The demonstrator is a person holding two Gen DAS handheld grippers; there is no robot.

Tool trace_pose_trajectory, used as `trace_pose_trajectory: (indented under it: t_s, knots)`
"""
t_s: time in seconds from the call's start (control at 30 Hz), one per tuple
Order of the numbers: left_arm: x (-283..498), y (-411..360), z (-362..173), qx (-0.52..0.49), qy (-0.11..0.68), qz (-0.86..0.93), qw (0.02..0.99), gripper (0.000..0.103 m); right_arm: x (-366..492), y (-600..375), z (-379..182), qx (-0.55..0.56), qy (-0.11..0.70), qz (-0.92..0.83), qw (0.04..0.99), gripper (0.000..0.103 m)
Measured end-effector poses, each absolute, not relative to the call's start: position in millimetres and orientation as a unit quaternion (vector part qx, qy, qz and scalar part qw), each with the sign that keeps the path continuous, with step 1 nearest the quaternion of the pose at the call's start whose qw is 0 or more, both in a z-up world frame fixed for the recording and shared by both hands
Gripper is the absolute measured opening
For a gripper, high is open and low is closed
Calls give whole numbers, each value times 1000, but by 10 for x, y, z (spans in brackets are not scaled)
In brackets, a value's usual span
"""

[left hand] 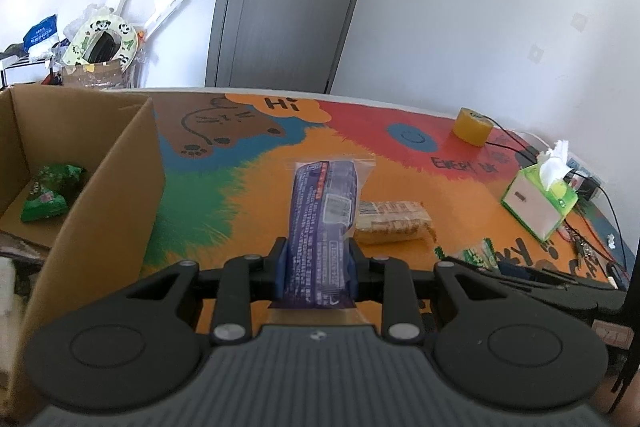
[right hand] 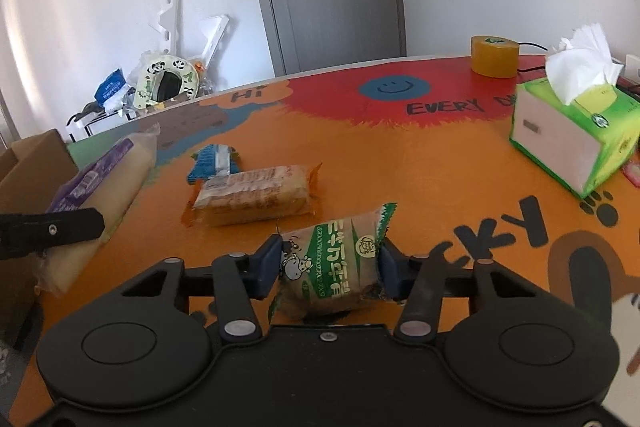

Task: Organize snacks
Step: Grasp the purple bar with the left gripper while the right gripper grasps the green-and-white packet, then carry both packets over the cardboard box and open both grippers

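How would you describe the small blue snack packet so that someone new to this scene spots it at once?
Start at the colourful table and find the long clear-wrapped biscuit pack lying near its middle. The small blue snack packet lies just behind that pack's left end, touching it. It is the only blue wrapper on the table, and the smallest snack there.

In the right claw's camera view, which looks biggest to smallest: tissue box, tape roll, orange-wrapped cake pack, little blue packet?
1. tissue box
2. orange-wrapped cake pack, close behind; it lies nearer the camera, so this is unsure
3. tape roll, farthest away
4. little blue packet
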State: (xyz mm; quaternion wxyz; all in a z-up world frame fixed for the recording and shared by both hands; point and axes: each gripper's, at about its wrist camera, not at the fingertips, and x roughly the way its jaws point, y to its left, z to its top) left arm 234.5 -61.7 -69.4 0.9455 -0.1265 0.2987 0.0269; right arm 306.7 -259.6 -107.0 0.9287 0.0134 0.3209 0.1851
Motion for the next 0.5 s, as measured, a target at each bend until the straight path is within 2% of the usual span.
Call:
trace_pose_trajectory:
  t_s: [0.5]
  knots:
    - [1905, -607, -434, -123, 257, 19, 958, 28, 2587, -2667, -758, 42, 271, 187, 943, 50]
